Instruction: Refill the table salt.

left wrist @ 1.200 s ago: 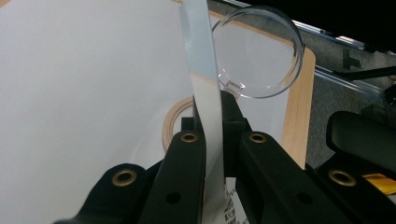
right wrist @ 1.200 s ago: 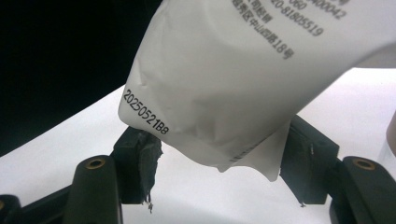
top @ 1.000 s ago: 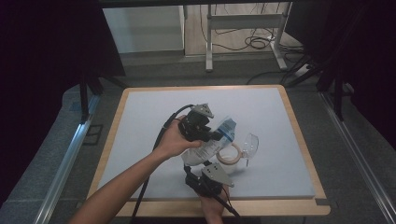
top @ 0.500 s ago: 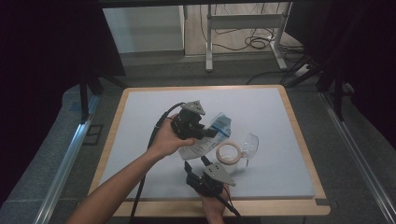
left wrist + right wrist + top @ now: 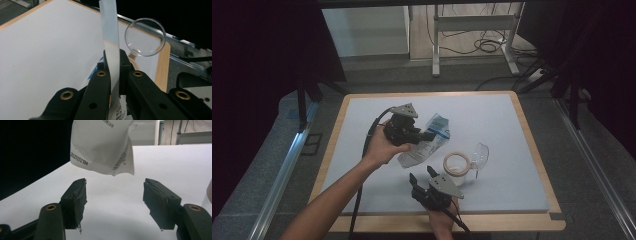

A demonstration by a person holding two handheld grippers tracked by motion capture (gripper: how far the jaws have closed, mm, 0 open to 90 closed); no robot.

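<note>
My left gripper (image 5: 431,135) is shut on the top edge of a white and blue plastic pouch (image 5: 424,150) and holds it a little above the white mat (image 5: 492,117). In the left gripper view the pouch's thin edge (image 5: 110,35) stands up between the closed jaws of the left gripper (image 5: 113,57). Near the mat's front edge my right gripper (image 5: 422,176) stands open with nothing between its fingers. In the right gripper view the pouch (image 5: 102,145) hangs above and beyond the open right gripper (image 5: 115,195).
A pale ring (image 5: 457,163) lies on the mat right of the pouch, with a clear round plastic piece (image 5: 480,155) beside it, seen again as the clear disc (image 5: 145,37). A wooden frame (image 5: 532,150) borders the mat. Metal rails (image 5: 592,160) run along the sides.
My left gripper has moved to the left with the pouch in it, pulling the pouch away from the ring. The right gripper has stayed where it was.
</note>
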